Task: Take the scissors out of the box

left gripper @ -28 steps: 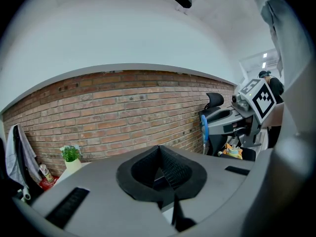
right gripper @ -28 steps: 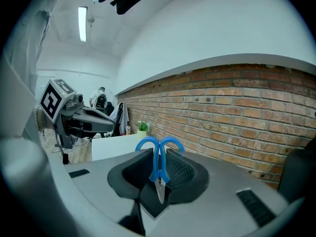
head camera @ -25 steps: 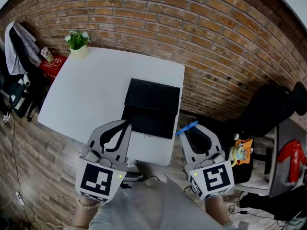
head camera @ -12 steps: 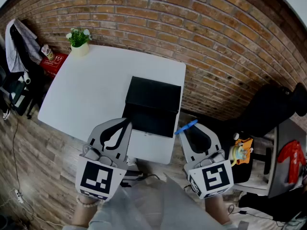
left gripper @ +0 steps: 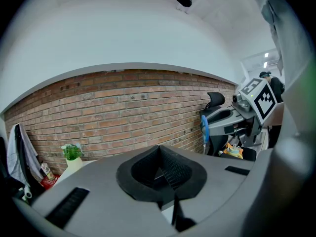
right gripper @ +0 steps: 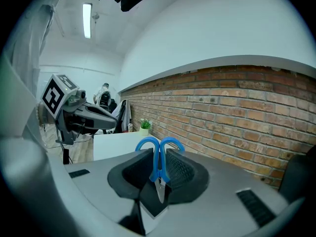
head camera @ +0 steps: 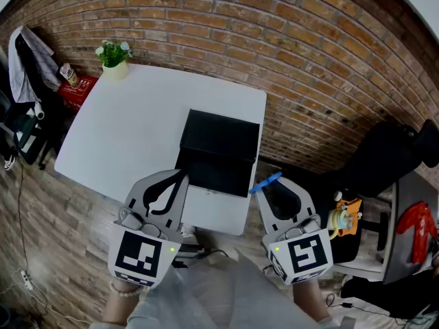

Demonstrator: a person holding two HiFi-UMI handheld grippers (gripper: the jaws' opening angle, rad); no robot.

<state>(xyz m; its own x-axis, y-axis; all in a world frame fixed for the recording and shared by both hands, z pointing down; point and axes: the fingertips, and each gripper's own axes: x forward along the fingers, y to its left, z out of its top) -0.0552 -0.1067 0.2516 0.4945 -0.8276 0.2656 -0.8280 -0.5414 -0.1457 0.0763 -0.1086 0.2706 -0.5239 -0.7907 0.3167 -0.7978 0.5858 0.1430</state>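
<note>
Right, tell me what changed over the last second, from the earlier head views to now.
Nothing visibly changed. The right gripper stays shut on the blue-handled metal scissors, held off the right edge of the white square table. The left gripper stays shut and empty by the near left corner of the black rectangular box, which has not moved on the table.

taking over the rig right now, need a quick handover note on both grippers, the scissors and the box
Left gripper: fingers shut, empty, held at the near left corner of the black box.
Right gripper: shut on the blue scissors, handles pointing forward, held just past the right edge of the white table.
Done: the scissors are out of the box.
Left: probably only to set them down on the table.
</note>
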